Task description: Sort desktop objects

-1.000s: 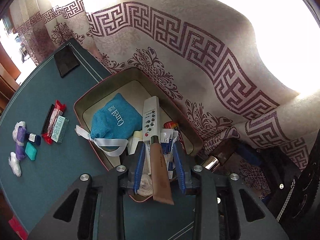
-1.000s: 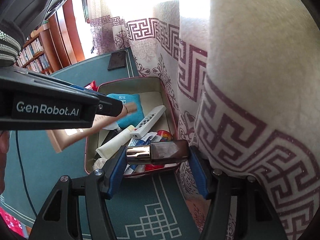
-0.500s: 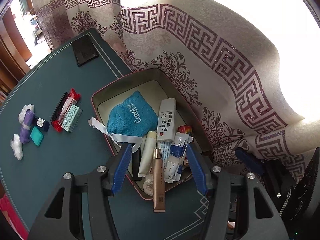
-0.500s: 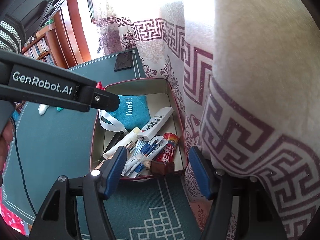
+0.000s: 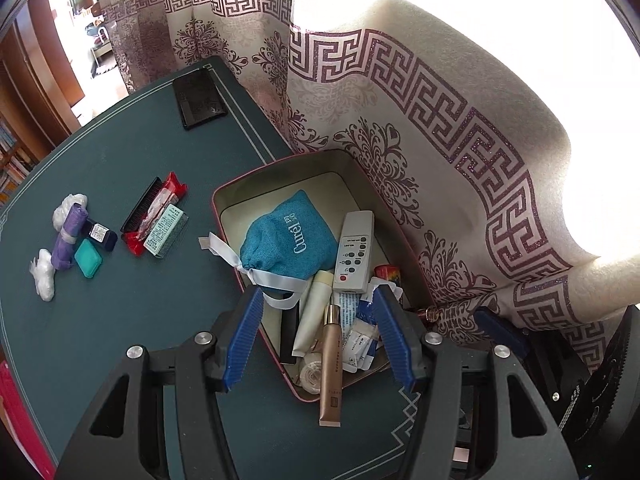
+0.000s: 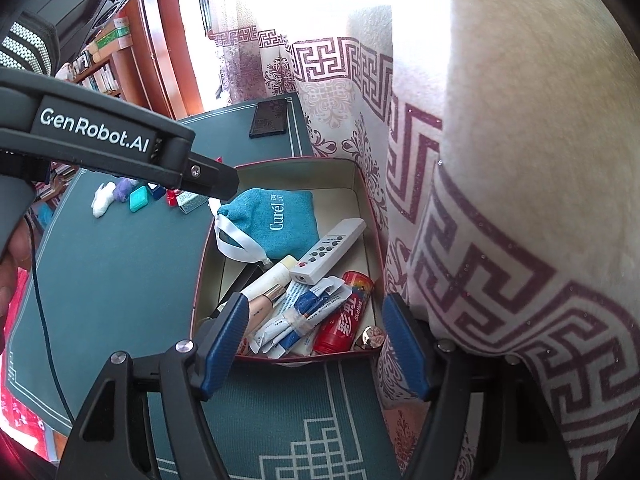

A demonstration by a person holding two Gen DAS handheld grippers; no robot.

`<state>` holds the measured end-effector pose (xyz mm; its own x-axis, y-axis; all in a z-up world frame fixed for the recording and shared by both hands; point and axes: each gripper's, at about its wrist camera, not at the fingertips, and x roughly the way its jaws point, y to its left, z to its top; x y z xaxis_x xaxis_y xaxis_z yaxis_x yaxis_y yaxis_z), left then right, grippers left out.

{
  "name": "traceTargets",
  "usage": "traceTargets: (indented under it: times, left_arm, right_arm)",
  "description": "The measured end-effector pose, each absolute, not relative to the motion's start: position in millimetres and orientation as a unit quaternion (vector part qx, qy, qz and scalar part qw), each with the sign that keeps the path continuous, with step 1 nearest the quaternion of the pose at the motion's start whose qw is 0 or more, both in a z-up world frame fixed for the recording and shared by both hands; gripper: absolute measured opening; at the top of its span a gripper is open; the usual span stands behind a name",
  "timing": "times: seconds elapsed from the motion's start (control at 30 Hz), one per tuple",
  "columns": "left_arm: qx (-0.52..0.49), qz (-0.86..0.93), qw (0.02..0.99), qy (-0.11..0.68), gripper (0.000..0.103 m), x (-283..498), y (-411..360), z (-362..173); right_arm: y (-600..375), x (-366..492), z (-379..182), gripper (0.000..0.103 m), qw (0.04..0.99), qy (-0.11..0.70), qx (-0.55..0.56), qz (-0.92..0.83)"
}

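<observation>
Both tubes are out of the jaws now, so a second ago vs now is a clear change: the left hand-held gripper (image 5: 318,338) had the tan cosmetic tube (image 5: 332,364) pinched, and now that tube lies in the near end of the box (image 5: 224,216), its flat end sticking out over the near rim onto the desk (image 5: 132,160). Its jaws have spread with nothing pressed between the pads. Same story on the right: the right hand-held gripper (image 6: 316,344) was carrying a dark brown tube with a metallic cap (image 6: 370,338), which now sits in the box's near right corner, and its jaws have just been opening too, pads clear of everything.

Box contents: a teal drawstring pouch (image 5: 288,236) with a white ribbon at the far left, a white remote (image 5: 354,252) to its right, a cream tube (image 5: 314,312), some blue-and-white sachets (image 6: 304,316) and a red candy tube (image 6: 348,312).

Over on the far left of the dark green desk there's a black comb (image 5: 142,204), a red packet (image 5: 160,208), a pale green carton (image 5: 166,230), a small teal case (image 5: 88,258), a purple roll (image 5: 66,236) and white wadding (image 5: 44,276). A black phone (image 5: 200,98) lies at the far edge. A patterned curtain (image 5: 400,120) hangs right behind the box.
</observation>
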<state>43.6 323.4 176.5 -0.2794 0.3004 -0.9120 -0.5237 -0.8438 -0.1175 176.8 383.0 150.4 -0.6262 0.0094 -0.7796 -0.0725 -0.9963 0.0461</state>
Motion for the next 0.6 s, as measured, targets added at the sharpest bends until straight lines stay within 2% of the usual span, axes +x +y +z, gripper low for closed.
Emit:
traceTargets:
  times: [0.6]
  left_arm:
    - [-0.538,0.826,0.167,0.021,0.061,19.6,220.8,182.3]
  right_arm:
    - [366.5,153.5,157.6,0.081,0.01,0.029,-0.446,0.894]
